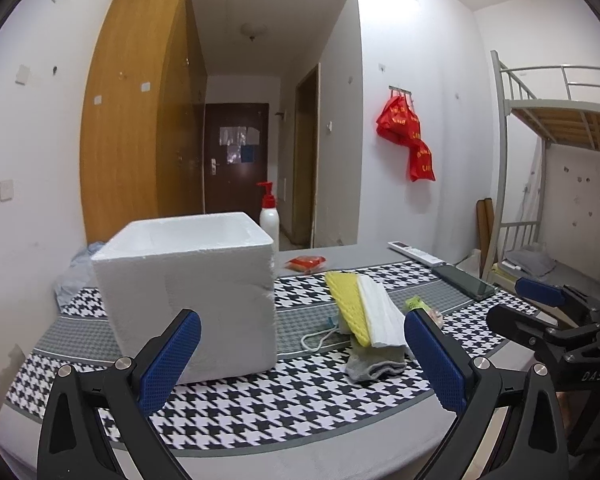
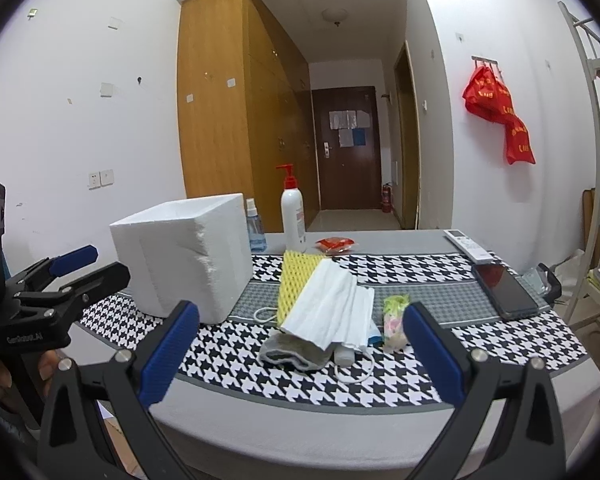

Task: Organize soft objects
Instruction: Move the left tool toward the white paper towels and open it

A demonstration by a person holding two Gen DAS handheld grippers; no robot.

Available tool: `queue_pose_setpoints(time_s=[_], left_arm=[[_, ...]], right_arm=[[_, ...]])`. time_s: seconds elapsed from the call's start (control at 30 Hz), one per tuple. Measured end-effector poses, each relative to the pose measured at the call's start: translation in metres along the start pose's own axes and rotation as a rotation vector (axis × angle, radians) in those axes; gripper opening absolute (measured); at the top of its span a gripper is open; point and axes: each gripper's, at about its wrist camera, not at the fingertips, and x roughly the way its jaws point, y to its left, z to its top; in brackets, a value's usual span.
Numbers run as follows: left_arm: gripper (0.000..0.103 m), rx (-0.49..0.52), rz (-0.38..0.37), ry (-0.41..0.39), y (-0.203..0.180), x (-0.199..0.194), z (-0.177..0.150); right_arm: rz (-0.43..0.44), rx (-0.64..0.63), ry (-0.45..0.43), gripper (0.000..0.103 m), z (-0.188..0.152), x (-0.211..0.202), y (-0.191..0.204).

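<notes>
Lettering is seen on both tools: "DAS" is printed on the right gripper (image 1: 540,300) where it enters the left camera's view, and "GenRobot.AI" on the left gripper (image 2: 80,264) as seen from the right camera, though the small print is only partly sharp. Yellow characters are carried by the red bags (image 2: 500,116) hung on the wall, but they cannot be read. The label on the pump bottle (image 2: 294,216) is too small to make out.

Both pairs of jaws are held wide apart, with nothing between the blue pads (image 1: 170,360).

The soft things are piled near the middle of the tabletop (image 2: 300,432), towards its near edge: a yellow sponge cloth (image 2: 294,280) lies under a folded white cloth (image 2: 328,308), and a grey sock (image 2: 288,352) is partly covered beneath both. A face mask is mostly hidden under the pile; only its loop (image 2: 356,376) and a blue edge are shown. A small wrapped packet (image 2: 394,320) lies just beside the pile.

A white foam box (image 2: 184,256) stands towards the left edge, its inside hidden. A phone (image 2: 504,292) and a remote (image 2: 468,244) are placed near the right edge, a red packet (image 2: 336,244) near the far edge.
</notes>
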Motion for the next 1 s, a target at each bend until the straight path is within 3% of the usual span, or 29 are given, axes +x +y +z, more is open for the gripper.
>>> queue_pose_setpoints(time_s=[1.0], left_arm=[[0.102, 0.042, -0.126, 0.16, -0.036, 0.076, 0.004]], right_arm=[[-0.091, 0.092, 0.109, 0.103, 0.0, 0.051, -0.057]])
